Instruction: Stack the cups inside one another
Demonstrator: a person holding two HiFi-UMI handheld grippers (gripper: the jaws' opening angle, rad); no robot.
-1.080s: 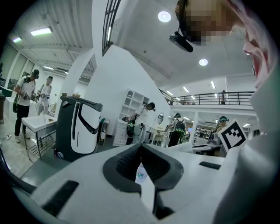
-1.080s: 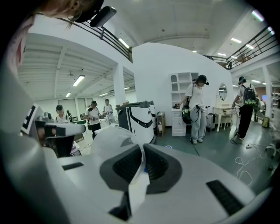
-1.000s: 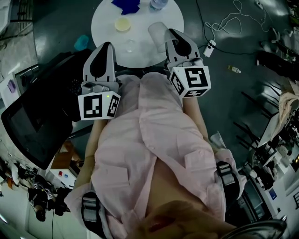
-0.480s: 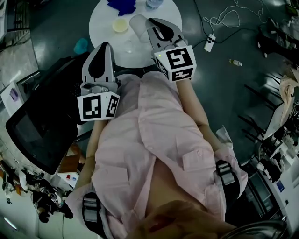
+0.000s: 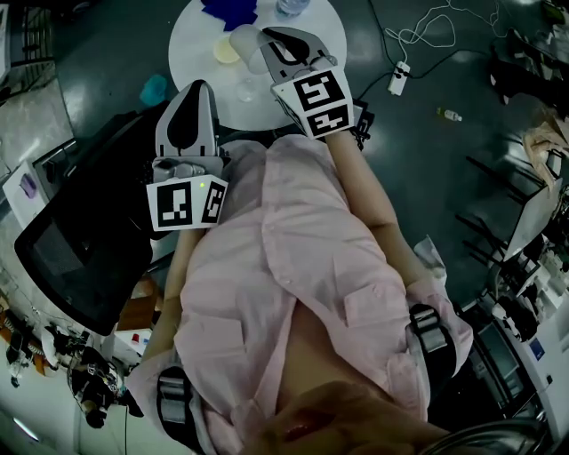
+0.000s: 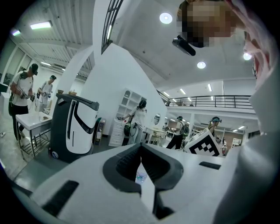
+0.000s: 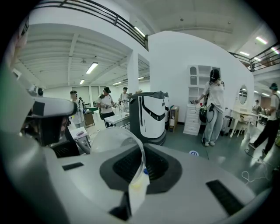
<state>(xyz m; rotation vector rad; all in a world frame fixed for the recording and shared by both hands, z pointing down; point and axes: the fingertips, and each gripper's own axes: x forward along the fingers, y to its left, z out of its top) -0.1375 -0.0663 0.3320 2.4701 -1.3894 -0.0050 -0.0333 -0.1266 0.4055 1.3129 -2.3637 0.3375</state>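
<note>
right gripper (image 5: 269, 40) clamps rim of clear cup (image 5: 244, 40) over round white table (image 5: 191, 53), cup just beside yellow cup (image 5: 225, 51). left gripper (image 5: 196, 87) hangs at table's near edge, jaws together, nothing between them. blue object (image 5: 229, 9) and bottle (image 5: 289, 7) at table's far side.

The right gripper (image 7: 141, 169) has white fingers (image 7: 201, 175) with black pads (image 7: 164, 168), and they're pinching a see-through cup (image 7: 114, 139). Just past them there's a pale yellow cup (image 5: 224, 51) on a white table (image 5: 191, 49).
</note>
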